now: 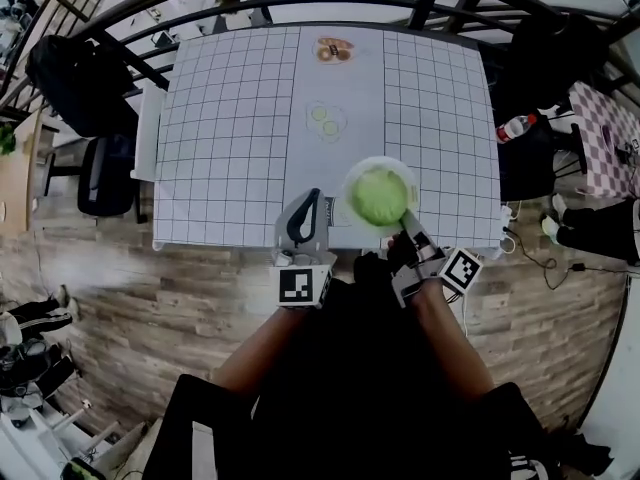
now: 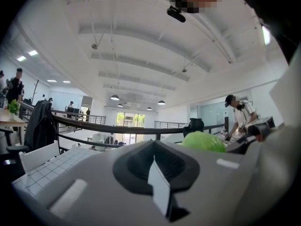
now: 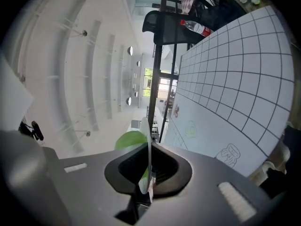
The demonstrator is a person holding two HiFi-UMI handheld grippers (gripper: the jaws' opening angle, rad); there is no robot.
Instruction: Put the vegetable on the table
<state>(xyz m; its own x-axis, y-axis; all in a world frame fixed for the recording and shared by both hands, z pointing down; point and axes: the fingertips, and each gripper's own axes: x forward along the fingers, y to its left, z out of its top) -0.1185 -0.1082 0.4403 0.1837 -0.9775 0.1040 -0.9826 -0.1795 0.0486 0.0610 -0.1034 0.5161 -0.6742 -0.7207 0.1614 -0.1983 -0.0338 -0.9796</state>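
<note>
Well, on the left, the left hand-held gripper (image 1: pixel 308 208) hangs over the near edge of the worktop (image 1: pixel 230 138). Its jaws are closed and nothing is between them.

Next to it is a white plate (image 1: pixel 403 170) with a big round green cabbage (image 1: pixel 378 196) on top. The plate is in the air, just over the near edge of the worktop. It is not down yet.

On the right, the right hand-held gripper (image 1: pixel 405 226) has its jaws closed tight on the thin rim of the plate, on the side near the person.

I think the cabbage is quite heavy for its size. It looks firm inside, with soft leaves outside that could tear. It is round, so it may roll if the plate tips. The plate looks hard and smooth, and it is held at one edge only, so it could sag or slip. Keeping it flat seems best. To take the cabbage alone, I would pinch it across its wide middle.
</note>
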